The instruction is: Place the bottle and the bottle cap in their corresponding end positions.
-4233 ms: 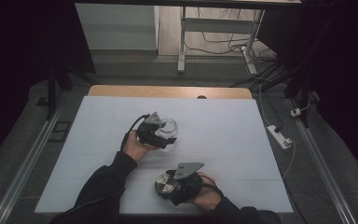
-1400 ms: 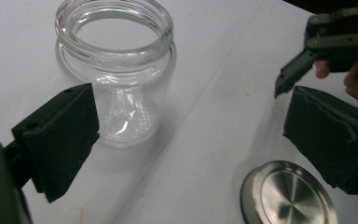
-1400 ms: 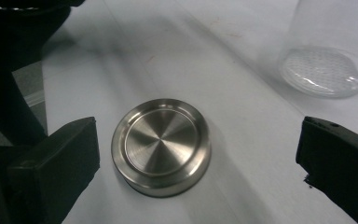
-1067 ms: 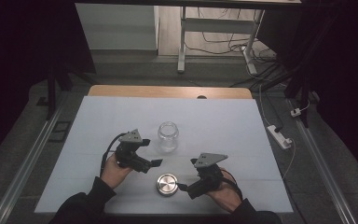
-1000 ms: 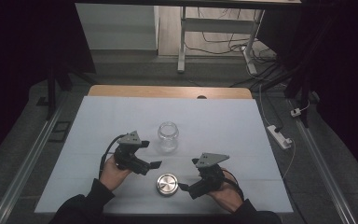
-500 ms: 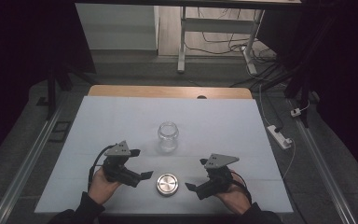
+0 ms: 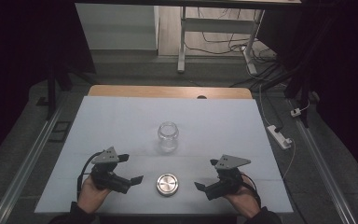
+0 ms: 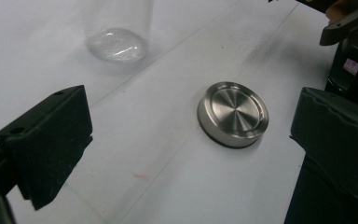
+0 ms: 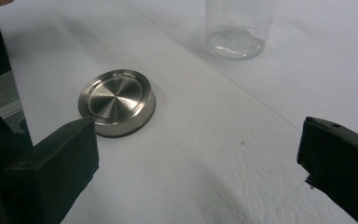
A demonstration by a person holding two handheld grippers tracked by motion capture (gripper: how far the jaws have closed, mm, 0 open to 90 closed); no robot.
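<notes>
A clear glass jar (image 7: 168, 136) stands upright and lidless at the middle of the white table (image 7: 121, 121). Its round metal lid (image 7: 168, 184) lies flat nearer the front edge. My left gripper (image 7: 129, 173) rests to the left of the lid, open, nothing between its jaws. My right gripper (image 7: 203, 182) rests to the right of the lid, also open and empty. In the left gripper view the lid (image 8: 232, 113) lies ahead, the jar (image 8: 117, 32) beyond it. In the right gripper view the lid (image 9: 116, 101) sits left of centre, the jar (image 9: 238, 29) behind.
A wooden strip (image 7: 168, 92) runs along the table's far edge. A white power strip (image 7: 279, 136) lies on the floor to the right. A metal table frame (image 7: 214, 32) and cables stand beyond the table. Rails (image 7: 25, 163) flank the table sides.
Both grippers have drawn back toward the front edge and apart, away from the jar and the lid. The lid and the jar stay where they were left.
</notes>
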